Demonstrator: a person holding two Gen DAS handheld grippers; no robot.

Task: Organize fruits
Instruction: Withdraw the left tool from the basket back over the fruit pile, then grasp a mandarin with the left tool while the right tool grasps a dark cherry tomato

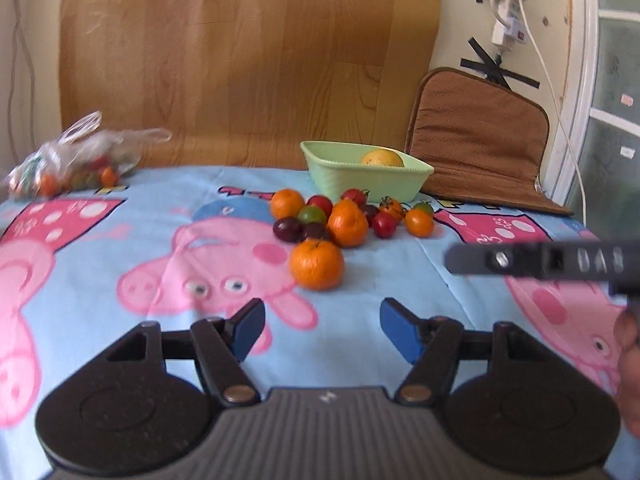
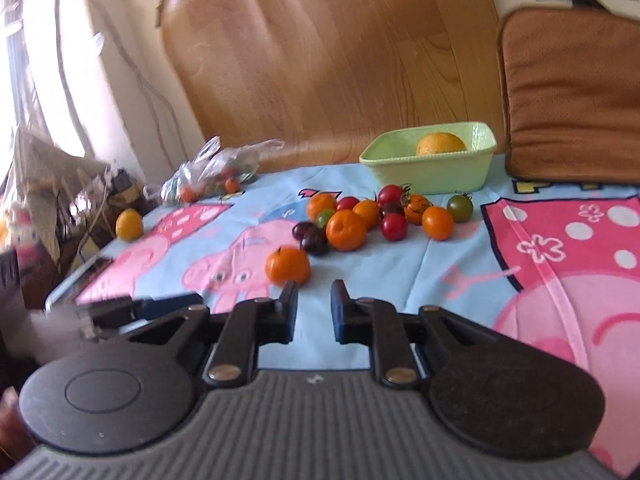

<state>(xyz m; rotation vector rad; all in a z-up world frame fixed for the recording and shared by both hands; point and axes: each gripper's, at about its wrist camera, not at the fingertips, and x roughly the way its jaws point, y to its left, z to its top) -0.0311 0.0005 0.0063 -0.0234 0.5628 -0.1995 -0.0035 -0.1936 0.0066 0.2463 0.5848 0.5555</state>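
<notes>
Cartoon-pig blanket [image 1: 120,256], brown cushion [image 1: 476,140] against the wall, wood-grain sheet [image 1: 240,60], taped power strip [image 1: 506,12] above.

fruit pile [image 1: 340,220] before basket [image 1: 360,180], orange [image 1: 382,158] inside

Streaming in as bright daylight left of the plastic bag [image 2: 216,168], glaring there; blurring and bending toward the edges.

A light-blue cloth [image 1: 100,248] printed with pink cartoon pigs covers the desk. The basket [image 1: 362,180] is pale green, holding a yellow-orange fruit [image 1: 382,158]. Loose fruits [image 1: 348,220] are orange, red, green and dark purple. The cushion [image 1: 476,144] is brown.
</notes>
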